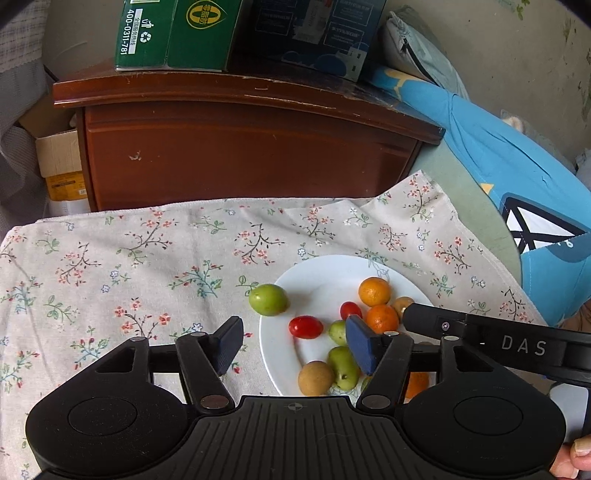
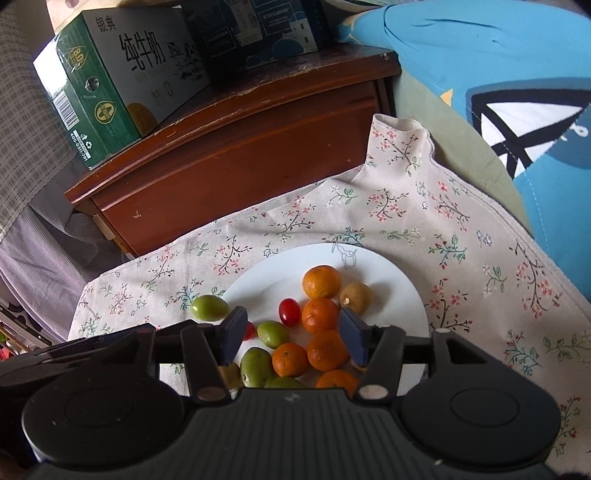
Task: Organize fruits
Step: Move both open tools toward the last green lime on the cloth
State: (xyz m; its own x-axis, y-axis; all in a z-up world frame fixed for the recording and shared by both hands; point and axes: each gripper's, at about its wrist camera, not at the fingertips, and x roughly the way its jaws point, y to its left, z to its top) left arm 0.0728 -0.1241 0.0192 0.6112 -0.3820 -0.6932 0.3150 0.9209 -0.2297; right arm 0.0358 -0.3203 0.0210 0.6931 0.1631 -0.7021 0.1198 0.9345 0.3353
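A white plate (image 2: 388, 295) sat on a floral cloth (image 1: 110, 266) in front of a dark wooden cabinet (image 1: 240, 147). On the plate lay the fruit: small oranges (image 2: 321, 282), cherry tomatoes (image 2: 289, 312), green fruits (image 2: 273, 334) and brownish round fruits (image 2: 356, 298), bunched toward the near side. One green fruit at the rim (image 1: 268, 299) rested at the plate's left edge, partly on the cloth.

The left gripper (image 1: 295, 341) hung over the near-left part of the plate, its jaws apart and nothing pressed between them; one cherry tomato (image 1: 305, 327) lay in the gap, untouched by either pad. The right gripper (image 2: 291, 336) hung over the near fruit with its jaws likewise apart; several fruits lay between the blue pads (image 2: 352, 341), but none was clamped. Whether a pad brushed an orange could not be told.

On the cabinet stood a green carton (image 2: 110, 81) and a dark blue box (image 2: 258, 33). A blue cushion (image 2: 517, 92) lay to the right. A fingertip (image 1: 576, 458) showed at the lower right of the left view.
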